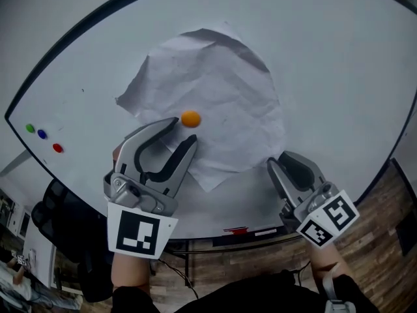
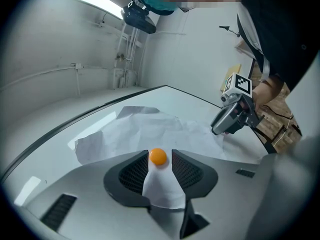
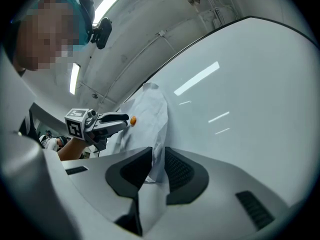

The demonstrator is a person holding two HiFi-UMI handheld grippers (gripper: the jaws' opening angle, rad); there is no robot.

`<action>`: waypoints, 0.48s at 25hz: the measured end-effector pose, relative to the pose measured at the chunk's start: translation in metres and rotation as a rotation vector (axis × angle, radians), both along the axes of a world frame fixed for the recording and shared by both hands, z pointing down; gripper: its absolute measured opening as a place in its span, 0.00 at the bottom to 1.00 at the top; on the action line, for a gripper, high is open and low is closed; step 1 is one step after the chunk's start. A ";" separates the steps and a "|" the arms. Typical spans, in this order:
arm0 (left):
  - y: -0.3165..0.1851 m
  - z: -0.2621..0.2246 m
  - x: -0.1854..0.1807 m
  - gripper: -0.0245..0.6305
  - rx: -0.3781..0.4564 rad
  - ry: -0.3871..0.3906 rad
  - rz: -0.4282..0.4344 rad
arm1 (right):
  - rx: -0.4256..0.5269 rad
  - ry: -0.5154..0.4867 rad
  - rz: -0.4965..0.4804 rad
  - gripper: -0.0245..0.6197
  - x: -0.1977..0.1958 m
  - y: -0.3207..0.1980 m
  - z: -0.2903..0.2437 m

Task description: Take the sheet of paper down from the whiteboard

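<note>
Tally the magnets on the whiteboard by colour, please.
Orange magnet: 1
Green magnet: 1
Blue magnet: 1
Red magnet: 1
Total: 4

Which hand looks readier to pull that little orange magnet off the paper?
Left. The left gripper has its open jaws either side of the round orange magnet on the crumpled white paper sheet; the right gripper straddles the sheet's edge.

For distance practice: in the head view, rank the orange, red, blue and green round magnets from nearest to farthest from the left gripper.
1. Orange round magnet, right by the left gripper.
2. Red round magnet, far left.
3. Blue round magnet, further left.
4. Green round magnet, leftmost.
</note>
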State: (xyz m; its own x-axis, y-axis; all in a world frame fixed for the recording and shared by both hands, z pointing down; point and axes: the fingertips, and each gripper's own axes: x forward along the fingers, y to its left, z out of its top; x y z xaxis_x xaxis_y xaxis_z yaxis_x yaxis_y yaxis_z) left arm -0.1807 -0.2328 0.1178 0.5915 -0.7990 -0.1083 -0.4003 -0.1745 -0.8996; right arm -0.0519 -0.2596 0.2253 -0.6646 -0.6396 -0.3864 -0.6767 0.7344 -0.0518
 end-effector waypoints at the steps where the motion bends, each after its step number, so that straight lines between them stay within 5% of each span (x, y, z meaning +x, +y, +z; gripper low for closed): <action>1: -0.001 -0.001 0.001 0.27 0.003 0.000 -0.002 | 0.001 0.003 0.000 0.17 -0.001 0.000 0.000; 12: -0.009 -0.004 0.013 0.28 0.035 -0.036 -0.047 | 0.016 0.008 -0.026 0.10 -0.005 0.004 -0.002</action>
State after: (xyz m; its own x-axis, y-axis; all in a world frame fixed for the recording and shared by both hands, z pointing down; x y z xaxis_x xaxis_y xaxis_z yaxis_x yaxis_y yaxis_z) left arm -0.1677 -0.2413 0.1135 0.5575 -0.8220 -0.1160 -0.3744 -0.1242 -0.9189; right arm -0.0566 -0.2557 0.2238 -0.6839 -0.6157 -0.3914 -0.6576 0.7526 -0.0347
